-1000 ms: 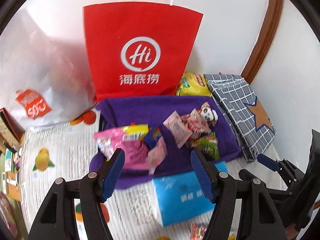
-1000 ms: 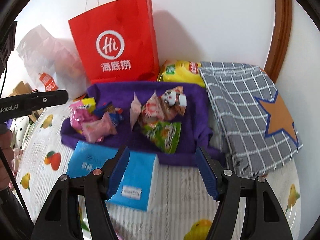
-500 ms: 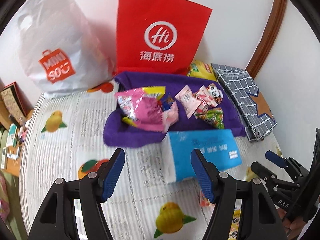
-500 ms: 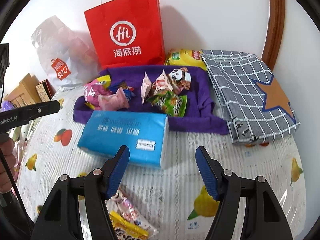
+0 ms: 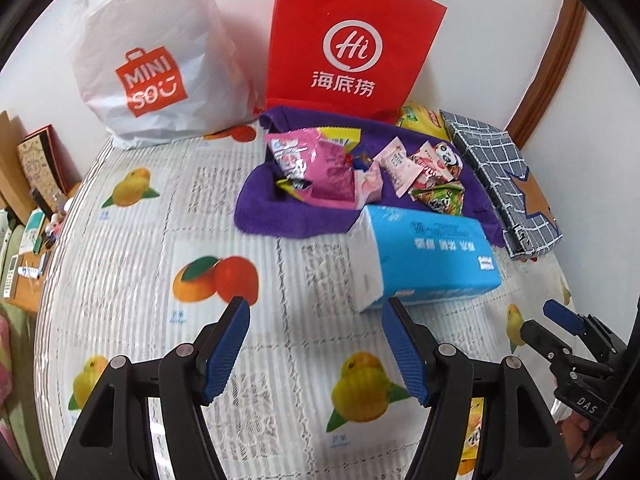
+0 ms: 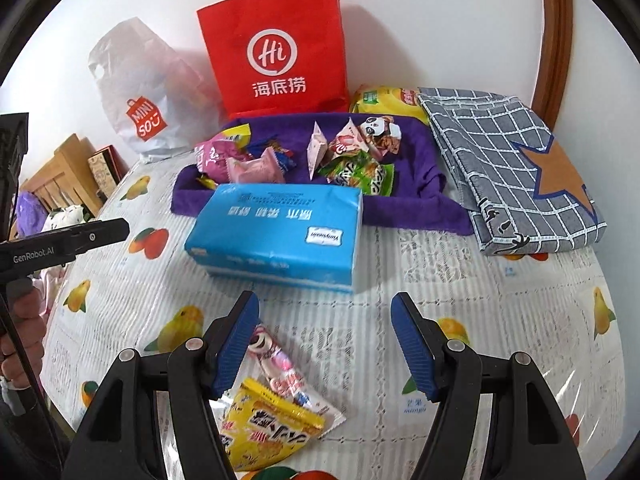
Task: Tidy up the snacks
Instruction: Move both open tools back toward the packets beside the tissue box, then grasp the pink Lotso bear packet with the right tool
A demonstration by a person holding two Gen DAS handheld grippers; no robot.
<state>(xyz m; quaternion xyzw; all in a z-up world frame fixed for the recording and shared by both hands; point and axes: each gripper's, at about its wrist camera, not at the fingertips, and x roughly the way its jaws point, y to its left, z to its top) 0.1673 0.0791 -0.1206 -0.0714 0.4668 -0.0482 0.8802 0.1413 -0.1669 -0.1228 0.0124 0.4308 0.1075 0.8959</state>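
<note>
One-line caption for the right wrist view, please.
Open right gripper above two snack packets; tissue pack and snack-laden purple towel beyond.

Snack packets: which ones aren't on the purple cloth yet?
The yellow packet and the pink-white packet by the right gripper; the rest lie on the purple cloth.

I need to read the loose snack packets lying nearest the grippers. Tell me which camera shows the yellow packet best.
The right wrist view. The yellow packet lies in the foreground beside the right gripper, most of its printed face showing. The left wrist view catches only a yellow sliver behind its own gripper's right finger.
</note>
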